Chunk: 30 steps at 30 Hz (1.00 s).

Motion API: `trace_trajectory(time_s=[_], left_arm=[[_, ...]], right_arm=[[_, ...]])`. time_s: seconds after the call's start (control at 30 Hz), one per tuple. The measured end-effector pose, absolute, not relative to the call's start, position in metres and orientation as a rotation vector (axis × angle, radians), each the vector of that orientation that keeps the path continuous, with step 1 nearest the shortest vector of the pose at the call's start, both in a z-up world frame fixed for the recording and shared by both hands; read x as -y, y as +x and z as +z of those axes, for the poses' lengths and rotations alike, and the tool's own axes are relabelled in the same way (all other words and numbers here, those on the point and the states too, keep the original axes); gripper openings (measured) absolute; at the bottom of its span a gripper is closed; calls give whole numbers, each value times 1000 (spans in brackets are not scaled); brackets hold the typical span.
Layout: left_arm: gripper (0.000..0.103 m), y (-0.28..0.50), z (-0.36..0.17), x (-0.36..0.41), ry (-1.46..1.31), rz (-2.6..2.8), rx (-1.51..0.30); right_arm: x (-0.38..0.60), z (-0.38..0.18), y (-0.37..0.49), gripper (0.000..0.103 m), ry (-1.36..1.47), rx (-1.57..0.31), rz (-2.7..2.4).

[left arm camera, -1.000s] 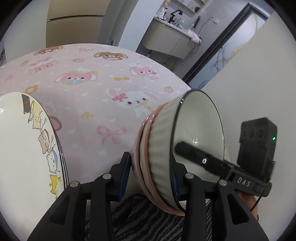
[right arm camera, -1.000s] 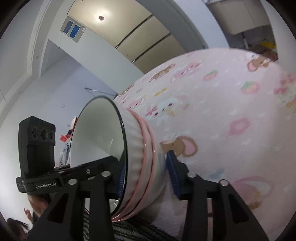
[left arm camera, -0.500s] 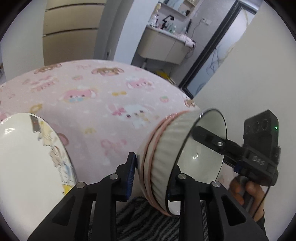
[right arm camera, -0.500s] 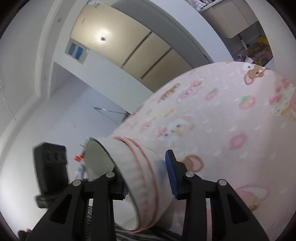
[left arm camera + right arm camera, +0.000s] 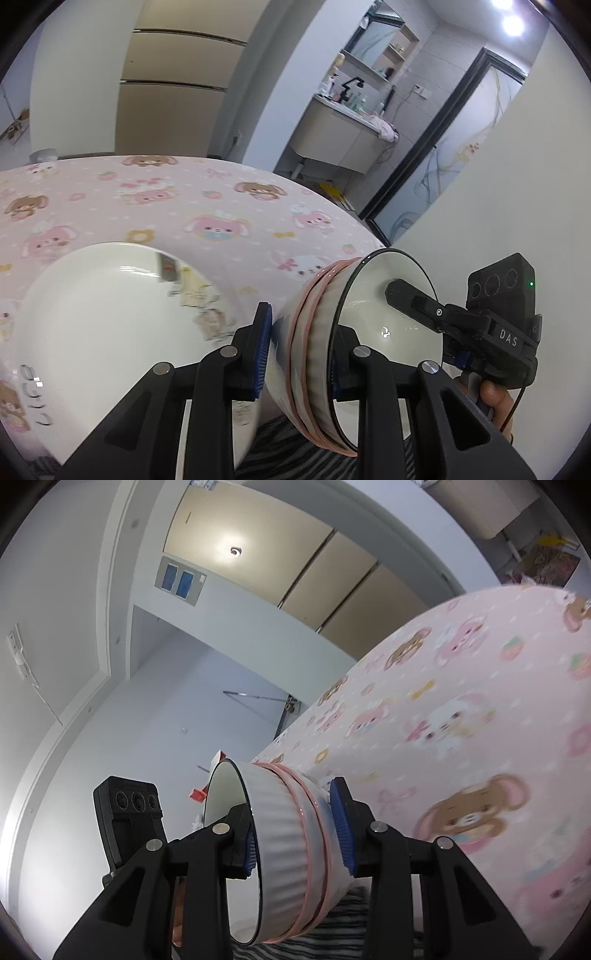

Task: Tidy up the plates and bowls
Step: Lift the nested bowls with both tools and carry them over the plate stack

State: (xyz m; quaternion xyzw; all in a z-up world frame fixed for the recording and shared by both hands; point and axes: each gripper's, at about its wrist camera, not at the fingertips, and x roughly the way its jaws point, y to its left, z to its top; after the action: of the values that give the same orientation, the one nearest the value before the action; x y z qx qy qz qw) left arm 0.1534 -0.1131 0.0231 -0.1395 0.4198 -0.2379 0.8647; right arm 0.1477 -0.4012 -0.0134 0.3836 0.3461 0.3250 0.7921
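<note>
Both grippers hold one nested stack of ribbed white bowls with pink rims (image 5: 317, 347), tipped on its side and lifted above the pink cartoon tablecloth (image 5: 207, 206). My left gripper (image 5: 299, 354) is shut on the stack's wall, one finger inside the top bowl. My right gripper (image 5: 295, 834) is shut on the same stack (image 5: 284, 853) from the opposite side. A white plate with cartoon animals (image 5: 110, 332) stands to the left of the stack in the left wrist view.
A zebra-striped cloth (image 5: 295, 458) lies under the bowls at the near edge. A white wall (image 5: 517, 184) stands close on the right. A doorway and washbasin cabinet (image 5: 343, 140) lie beyond the table's far edge.
The bowl stack has been raised and tilted between the two grippers. Both views now look higher, and the plate shows more of its face at the left.
</note>
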Motion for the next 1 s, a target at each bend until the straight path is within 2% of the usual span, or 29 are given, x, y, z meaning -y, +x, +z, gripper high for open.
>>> trace_trajectory(time_s=[0.53,1.0], left_arm=[[28,150,40,54,-354,-436,-818],[28,158,8,-21,-455,-370,-825]], right_arm=[[348,-29,166,36,989,-790,782],[271,-52,199,36,950,-937,830]])
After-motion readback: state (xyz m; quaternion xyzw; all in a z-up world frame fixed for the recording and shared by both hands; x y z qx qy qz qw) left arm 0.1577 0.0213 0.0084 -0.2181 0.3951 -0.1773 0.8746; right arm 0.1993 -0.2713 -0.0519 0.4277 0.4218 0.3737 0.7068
